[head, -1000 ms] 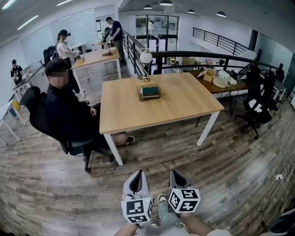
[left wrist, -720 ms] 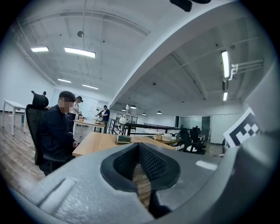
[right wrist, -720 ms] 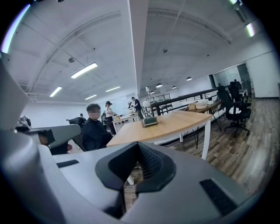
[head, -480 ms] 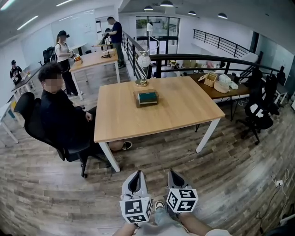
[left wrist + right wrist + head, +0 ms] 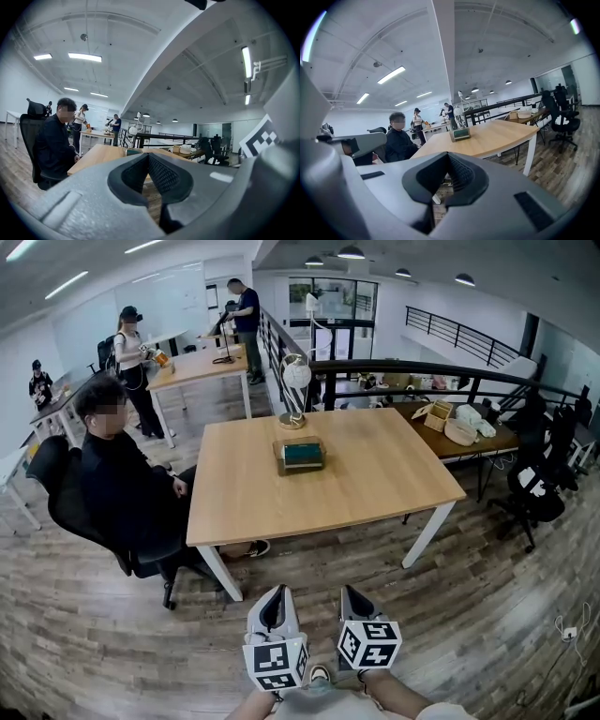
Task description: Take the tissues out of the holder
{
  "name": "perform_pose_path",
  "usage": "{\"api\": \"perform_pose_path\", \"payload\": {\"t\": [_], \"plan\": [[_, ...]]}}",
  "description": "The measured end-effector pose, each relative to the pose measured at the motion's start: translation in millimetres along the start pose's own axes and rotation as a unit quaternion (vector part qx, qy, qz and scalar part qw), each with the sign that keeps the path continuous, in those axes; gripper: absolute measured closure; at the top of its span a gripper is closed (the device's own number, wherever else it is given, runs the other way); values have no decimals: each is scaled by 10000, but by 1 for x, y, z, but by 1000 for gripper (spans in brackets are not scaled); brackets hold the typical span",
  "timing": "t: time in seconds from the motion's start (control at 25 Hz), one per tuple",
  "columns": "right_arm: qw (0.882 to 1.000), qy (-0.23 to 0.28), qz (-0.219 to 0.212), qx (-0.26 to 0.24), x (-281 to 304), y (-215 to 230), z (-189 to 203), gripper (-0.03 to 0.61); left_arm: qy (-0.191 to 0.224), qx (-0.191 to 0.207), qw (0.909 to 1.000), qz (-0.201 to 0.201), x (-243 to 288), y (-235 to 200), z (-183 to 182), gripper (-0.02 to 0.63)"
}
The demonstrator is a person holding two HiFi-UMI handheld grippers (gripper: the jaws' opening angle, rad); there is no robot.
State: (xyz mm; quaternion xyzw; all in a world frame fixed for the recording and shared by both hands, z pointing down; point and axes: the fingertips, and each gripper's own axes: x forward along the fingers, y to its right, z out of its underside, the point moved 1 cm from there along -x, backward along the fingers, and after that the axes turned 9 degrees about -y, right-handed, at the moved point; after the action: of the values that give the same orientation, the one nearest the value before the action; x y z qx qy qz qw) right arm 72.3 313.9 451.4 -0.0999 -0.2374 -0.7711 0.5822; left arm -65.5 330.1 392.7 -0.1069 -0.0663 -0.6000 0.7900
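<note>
the tissue holder (image 5: 300,454) is a low wooden box with a dark green top, sitting flat near the middle of the light wood table (image 5: 375,493), with a white globe lamp (image 5: 294,381) just beyond it at 12 o'clock. the left gripper (image 5: 277,591) and right gripper (image 5: 349,591) hang side by side off the table's 6 o'clock edge, well apart from the holder, both with jaws pressed together on nothing

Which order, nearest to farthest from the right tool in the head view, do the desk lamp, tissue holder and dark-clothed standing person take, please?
1. Tissue holder, middle of the table, ahead of the right tool.
2. Desk lamp, table's far edge, behind the holder.
3. Standing person, far desk, back left.
</note>
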Motion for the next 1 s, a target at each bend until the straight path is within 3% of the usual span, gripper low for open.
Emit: {"api": "perform_pose_path", "payload": {"t": [0.6, 1.0], "plan": [[9992, -264, -298, -62, 73, 36, -34, 574, -162, -166, 9995, -216, 87, 1, -5, 606], [9989, -317, -348, 41, 113, 59, -51, 574, -289, -62, 9993, -211, 137, 1, -8, 606]]}}
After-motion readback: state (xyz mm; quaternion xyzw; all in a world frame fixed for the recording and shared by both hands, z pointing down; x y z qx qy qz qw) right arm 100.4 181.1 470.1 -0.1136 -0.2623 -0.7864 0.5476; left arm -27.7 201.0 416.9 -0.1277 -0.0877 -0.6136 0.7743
